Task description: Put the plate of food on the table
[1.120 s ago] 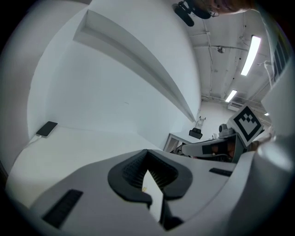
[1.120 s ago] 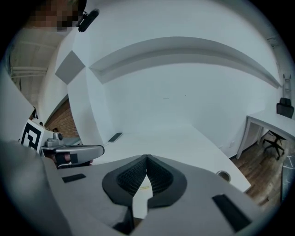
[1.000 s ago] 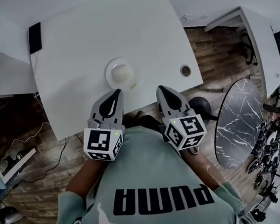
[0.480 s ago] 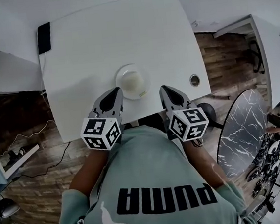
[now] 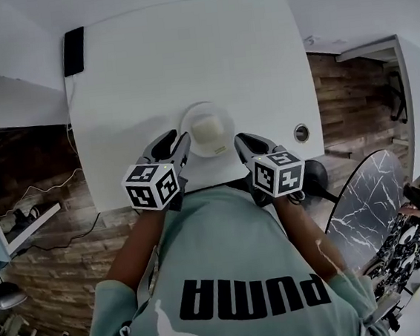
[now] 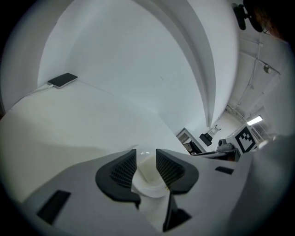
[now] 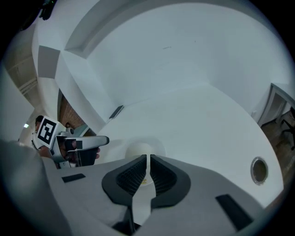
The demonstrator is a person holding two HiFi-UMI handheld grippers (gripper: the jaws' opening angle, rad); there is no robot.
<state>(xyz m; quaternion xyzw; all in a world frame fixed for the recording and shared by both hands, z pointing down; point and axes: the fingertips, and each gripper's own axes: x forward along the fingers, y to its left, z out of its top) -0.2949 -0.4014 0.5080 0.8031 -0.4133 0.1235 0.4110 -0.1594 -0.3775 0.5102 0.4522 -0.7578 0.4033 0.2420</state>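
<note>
Closest in, the left hand-held gripper (image 5: 180, 140) has just been opening its jaws. They stand apart, with the rim of the plate (image 5: 210, 153) loose between them, while the right hand-held gripper (image 5: 240, 142) is pinched tight on the other side of the rim. The plate, with a pale lump of food (image 5: 207, 129), sits on the white tabletop (image 5: 183, 54) near its front edge. A black phone (image 5: 73, 51) lies at the far corner.

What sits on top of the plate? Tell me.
A pale rounded mound of food sits on the plate. Whatever lies beneath the mound is covered.
</note>
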